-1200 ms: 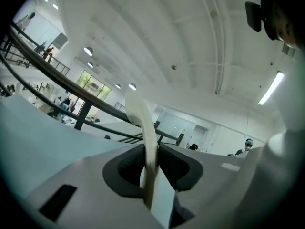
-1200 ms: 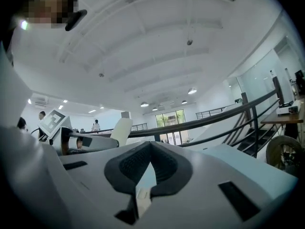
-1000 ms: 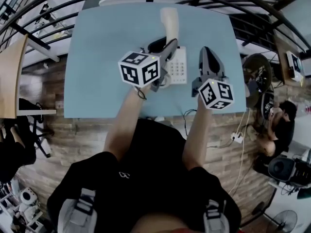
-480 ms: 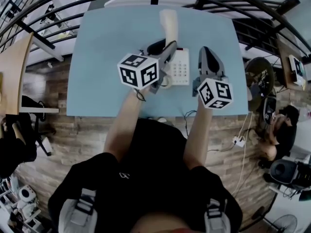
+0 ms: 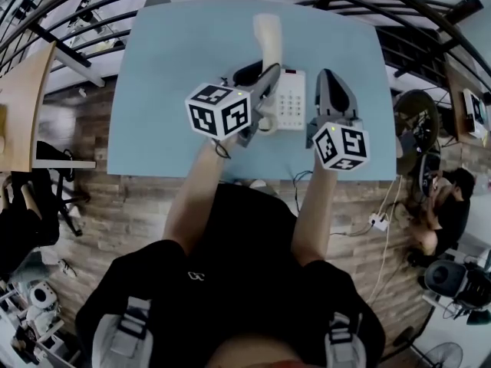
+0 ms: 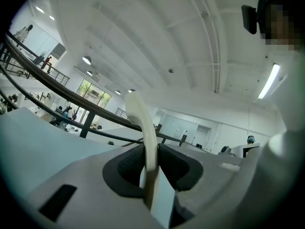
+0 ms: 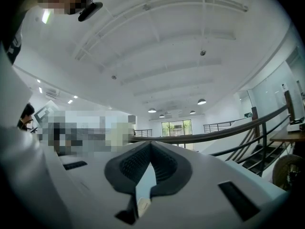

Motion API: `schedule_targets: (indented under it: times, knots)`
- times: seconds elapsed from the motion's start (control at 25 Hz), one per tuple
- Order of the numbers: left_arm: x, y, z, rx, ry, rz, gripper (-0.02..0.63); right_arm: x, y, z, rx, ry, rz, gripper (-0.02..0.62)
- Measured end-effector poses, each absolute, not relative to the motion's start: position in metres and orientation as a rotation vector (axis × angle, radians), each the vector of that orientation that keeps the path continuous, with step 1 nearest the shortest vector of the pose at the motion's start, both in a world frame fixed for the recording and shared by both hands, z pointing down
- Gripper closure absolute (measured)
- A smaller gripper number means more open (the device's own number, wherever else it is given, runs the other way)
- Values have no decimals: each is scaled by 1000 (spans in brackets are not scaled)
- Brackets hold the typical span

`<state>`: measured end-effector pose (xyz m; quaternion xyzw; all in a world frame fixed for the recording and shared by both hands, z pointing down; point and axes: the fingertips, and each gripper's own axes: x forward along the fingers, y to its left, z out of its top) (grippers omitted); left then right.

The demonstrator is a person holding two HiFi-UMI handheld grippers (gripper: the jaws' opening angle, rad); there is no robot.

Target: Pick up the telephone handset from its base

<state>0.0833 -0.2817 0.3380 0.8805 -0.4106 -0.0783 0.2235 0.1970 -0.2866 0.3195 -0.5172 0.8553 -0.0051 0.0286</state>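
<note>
On the pale blue table (image 5: 169, 67), left of the telephone base (image 5: 290, 100), the left gripper (image 5: 259, 77) reaches toward that base's far left corner; its jaws are clamped on the cream handset (image 5: 267, 38), dark pads pressing both flat sides in the left gripper view, where the handset (image 6: 143, 128) rises against the ceiling; in the head view the handset runs on past the base's far left corner, away from the keypad; just right of the base, the right gripper (image 5: 327, 79) hovers with jaws closed together, holding nothing.
</note>
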Motion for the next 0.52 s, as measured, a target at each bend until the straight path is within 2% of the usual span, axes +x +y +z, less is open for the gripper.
schedule_targets:
  times: [0.52]
  knots:
    - [71, -272, 358, 2396, -1135, -165, 515, 195, -293, 326, -1592, 2651, -14, 601]
